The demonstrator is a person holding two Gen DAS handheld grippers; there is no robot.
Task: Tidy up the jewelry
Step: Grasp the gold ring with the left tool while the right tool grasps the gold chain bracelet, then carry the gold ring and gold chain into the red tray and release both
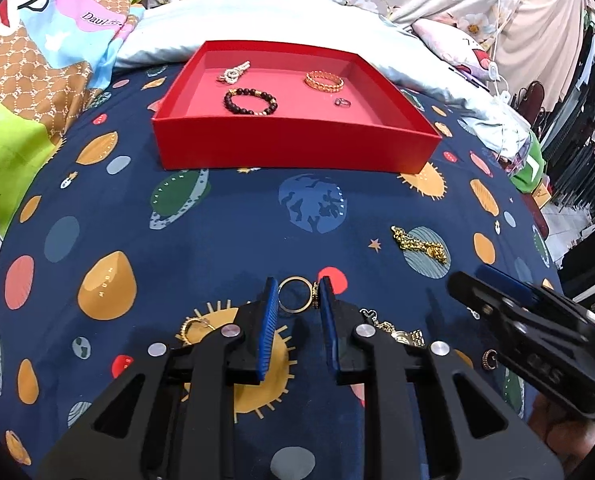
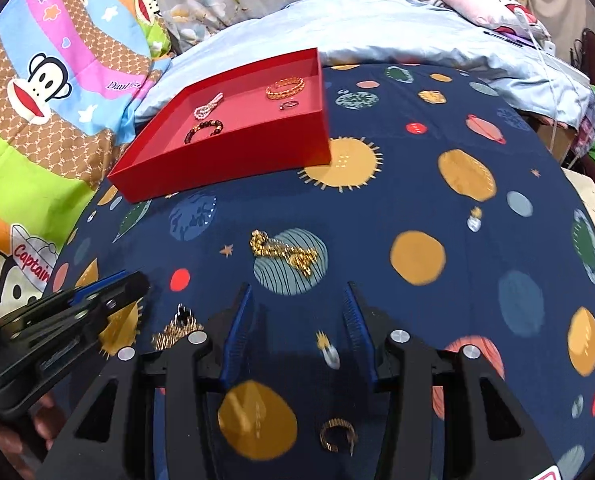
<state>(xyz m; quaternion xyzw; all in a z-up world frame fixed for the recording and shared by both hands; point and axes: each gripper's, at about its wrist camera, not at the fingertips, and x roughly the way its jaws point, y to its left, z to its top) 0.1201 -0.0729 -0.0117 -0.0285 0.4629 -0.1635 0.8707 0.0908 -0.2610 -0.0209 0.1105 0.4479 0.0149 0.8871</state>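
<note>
One gold ring (image 1: 294, 295) sits pinched between our left gripper (image 1: 297, 300) pads, at six o'clock from the red tray (image 1: 297, 148): light, stiff, slippery, so we squeeze its rim. Our right gripper (image 2: 297, 312) gapes empty.

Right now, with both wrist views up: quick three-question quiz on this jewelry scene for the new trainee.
1. True or false: the red tray holds four pieces.
2. What sits between the left gripper's fingers?
3. The right gripper is: A) shut on a chain, B) open with nothing between its fingers, C) inside the tray.

Key: 1 true; 2 the gold ring; 3 B.
</note>
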